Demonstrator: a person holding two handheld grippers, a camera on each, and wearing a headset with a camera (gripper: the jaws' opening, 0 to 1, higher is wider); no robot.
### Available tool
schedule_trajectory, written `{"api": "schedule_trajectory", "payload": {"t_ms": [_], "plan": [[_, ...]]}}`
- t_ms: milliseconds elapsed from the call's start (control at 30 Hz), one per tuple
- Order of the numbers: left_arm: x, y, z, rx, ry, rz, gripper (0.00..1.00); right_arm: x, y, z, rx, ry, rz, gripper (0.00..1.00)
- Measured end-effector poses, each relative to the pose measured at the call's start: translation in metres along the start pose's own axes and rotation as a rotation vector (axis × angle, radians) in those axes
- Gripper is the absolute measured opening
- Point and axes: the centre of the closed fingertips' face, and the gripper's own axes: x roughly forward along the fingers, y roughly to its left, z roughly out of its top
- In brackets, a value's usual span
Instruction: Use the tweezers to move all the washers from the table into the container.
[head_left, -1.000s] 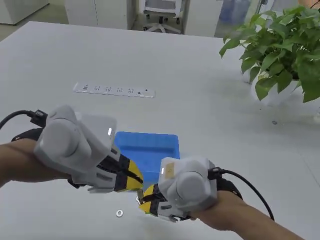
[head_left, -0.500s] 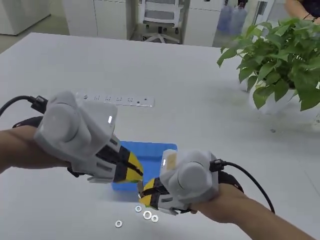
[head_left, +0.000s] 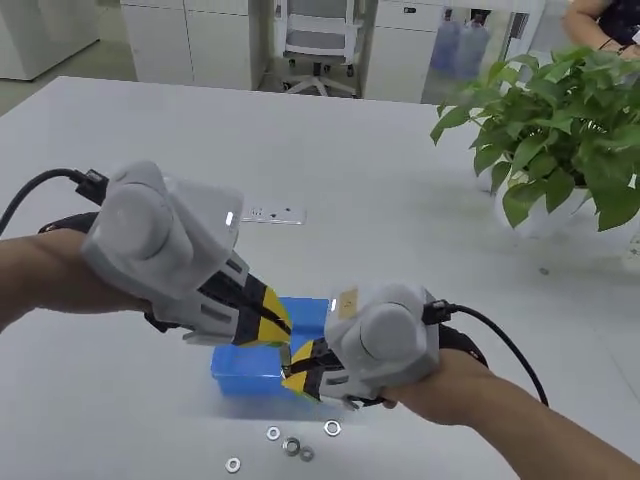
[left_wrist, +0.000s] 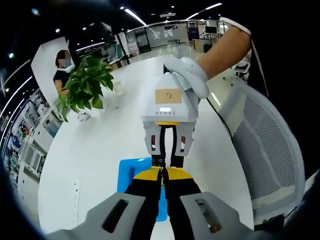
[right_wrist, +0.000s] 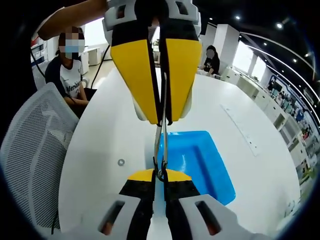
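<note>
The left gripper (head_left: 278, 325) and the right gripper (head_left: 297, 368) meet tip to tip above the near part of the blue container (head_left: 240, 366). Thin metal tweezers (right_wrist: 160, 142) run between them. In the right gripper view, the left gripper's yellow jaws are shut on the tweezers' upper part, and the right gripper (right_wrist: 160, 176) is shut on their lower end. The left gripper (left_wrist: 163, 172) faces the right gripper's white body (left_wrist: 169, 102). Several small washers (head_left: 292, 446) lie on the white table in front of the container; one washer (right_wrist: 121, 162) lies left of the container (right_wrist: 200, 162).
A white power strip (head_left: 272, 214) lies beyond the container. A potted plant (head_left: 555, 130) stands at the far right of the table. A mesh office chair (left_wrist: 270, 150) stands at the table's near edge. People sit in the background.
The head camera has tilted, so the container sits lower in the picture and more washers have come into sight. Both grippers stay tip to tip and now cover more of the container.
</note>
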Motion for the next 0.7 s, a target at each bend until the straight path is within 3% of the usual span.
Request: {"api": "schedule_trajectory", "payload": {"t_ms": [267,700], "plan": [[0.006,0.019,-0.007,0.011,0.002,0.008,0.06,0.007,-0.02,-0.004,0.008,0.0,-0.008,0.07],[0.023,0.04,-0.026,0.001,0.013,0.0,0.06,0.026,-0.041,-0.019,0.034,0.012,-0.002,0.08]]}}
